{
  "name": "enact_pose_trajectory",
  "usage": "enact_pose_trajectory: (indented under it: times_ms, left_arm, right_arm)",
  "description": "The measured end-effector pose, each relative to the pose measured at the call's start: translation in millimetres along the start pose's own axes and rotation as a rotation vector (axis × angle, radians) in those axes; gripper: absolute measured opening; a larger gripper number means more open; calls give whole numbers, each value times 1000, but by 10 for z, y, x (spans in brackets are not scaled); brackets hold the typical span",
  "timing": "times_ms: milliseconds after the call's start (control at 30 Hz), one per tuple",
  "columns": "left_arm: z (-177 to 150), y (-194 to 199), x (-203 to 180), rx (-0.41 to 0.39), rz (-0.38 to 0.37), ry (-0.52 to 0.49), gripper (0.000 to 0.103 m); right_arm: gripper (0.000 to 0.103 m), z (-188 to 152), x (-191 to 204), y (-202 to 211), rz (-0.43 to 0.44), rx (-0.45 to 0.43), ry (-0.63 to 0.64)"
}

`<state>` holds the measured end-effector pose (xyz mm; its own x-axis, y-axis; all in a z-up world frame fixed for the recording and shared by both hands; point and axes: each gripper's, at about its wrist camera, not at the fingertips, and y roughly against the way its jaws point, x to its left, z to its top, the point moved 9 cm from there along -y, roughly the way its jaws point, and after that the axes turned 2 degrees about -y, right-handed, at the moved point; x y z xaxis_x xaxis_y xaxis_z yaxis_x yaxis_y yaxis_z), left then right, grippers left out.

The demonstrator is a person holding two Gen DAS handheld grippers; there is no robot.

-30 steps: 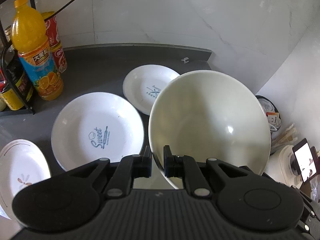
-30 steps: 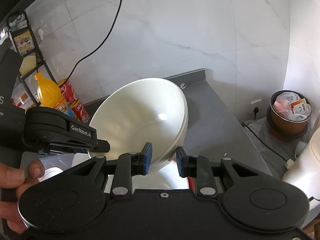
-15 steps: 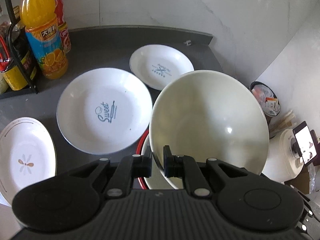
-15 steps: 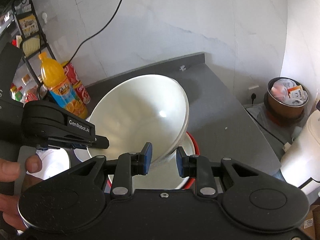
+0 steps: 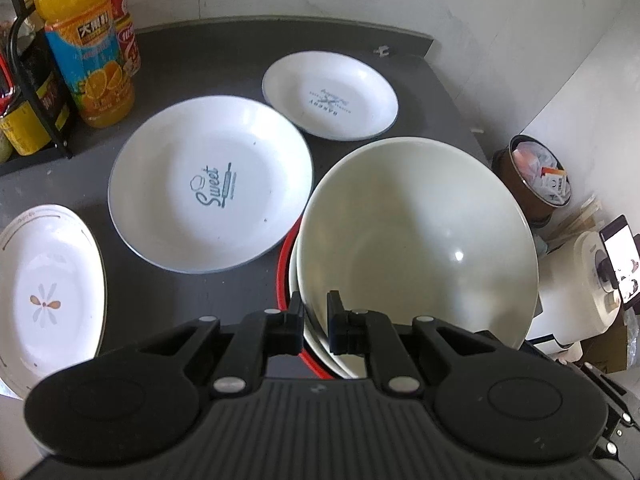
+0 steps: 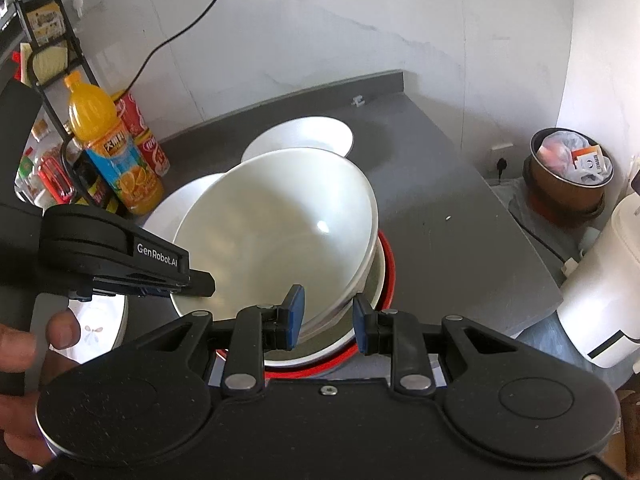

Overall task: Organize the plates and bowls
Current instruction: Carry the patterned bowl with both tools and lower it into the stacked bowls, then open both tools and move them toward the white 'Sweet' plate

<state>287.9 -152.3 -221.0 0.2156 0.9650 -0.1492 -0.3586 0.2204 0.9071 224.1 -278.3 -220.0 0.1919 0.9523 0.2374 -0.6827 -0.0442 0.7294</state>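
Note:
My left gripper point(image 5: 314, 320) is shut on the near rim of a large cream bowl point(image 5: 420, 240). The bowl hangs tilted, partly nested in a second cream bowl point(image 5: 298, 280) that sits in a red-rimmed dish point(image 5: 282, 268). My right gripper point(image 6: 328, 318) is open, its blue pads either side of the same bowl's point(image 6: 276, 232) rim. On the dark counter point(image 5: 224, 60) lie a large "Sweet" plate point(image 5: 212, 196), a smaller printed plate point(image 5: 332, 96) and a flower plate point(image 5: 44, 284). The left gripper point(image 6: 200, 280) shows from the side in the right wrist view.
An orange juice bottle point(image 5: 88, 52), red cans point(image 5: 126, 32) and a black rack point(image 5: 36, 92) stand at the back left. Beyond the counter's right edge sit a full waste bin point(image 5: 536, 184) and a white appliance point(image 5: 580, 292). A hand point(image 6: 24, 340) holds the left tool.
Both grippers have come down with the cream bowl, which now sits lower, over the second bowl in the red-rimmed dish. The plates have not moved.

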Motion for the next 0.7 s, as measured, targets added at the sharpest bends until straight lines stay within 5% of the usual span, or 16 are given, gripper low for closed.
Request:
enact_pose_trajectory:
  times_ms: [267, 433, 700]
  left_arm:
    - [-9, -73, -12, 14, 8, -34, 12]
    - [34, -76, -25, 15, 26, -81, 17]
    - [176, 64, 53, -37, 46, -61, 47]
  right_arm:
    - [31, -33, -12, -113, -5, 46, 9]
    - [50, -7, -37, -40, 3, 31, 20]
    - [54, 232, -133, 33, 0, -3, 69]
